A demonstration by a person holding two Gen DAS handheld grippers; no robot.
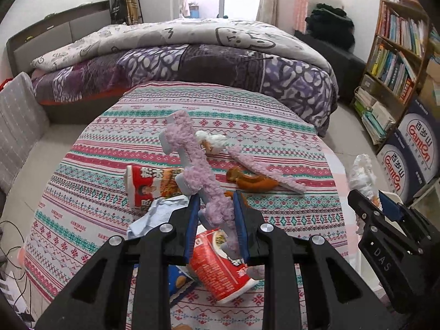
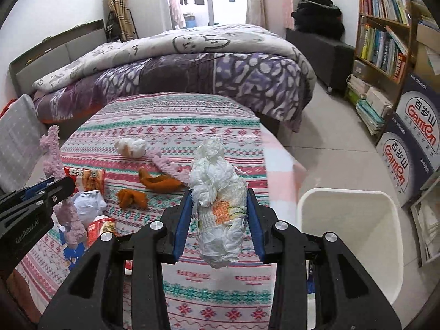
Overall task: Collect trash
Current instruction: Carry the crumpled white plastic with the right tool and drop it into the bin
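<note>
While clamped, tissue wad (image 2: 217, 206) between right gripper's (image 2: 219, 214) fingers (image 2: 183, 220).

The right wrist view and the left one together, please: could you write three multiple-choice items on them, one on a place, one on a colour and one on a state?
1. Where is the white bin?
A. On the bed
B. On the floor, to the right of the table
C. On the bookshelf

2. What colour is the fuzzy strip held in the left hand-held gripper?
A. Pale purple
B. Green
C. Black

3. What state is the right hand-held gripper in?
A. Open and empty
B. Shut on a book
C. Shut on the crumpled white tissue wad

Answers:
1. B: the bin stands on the tiled floor beside the patterned tablecloth.
2. A: the strip rising between the blue pads is pale purple.
3. C: the wad sits clamped between both blue pads.
</note>
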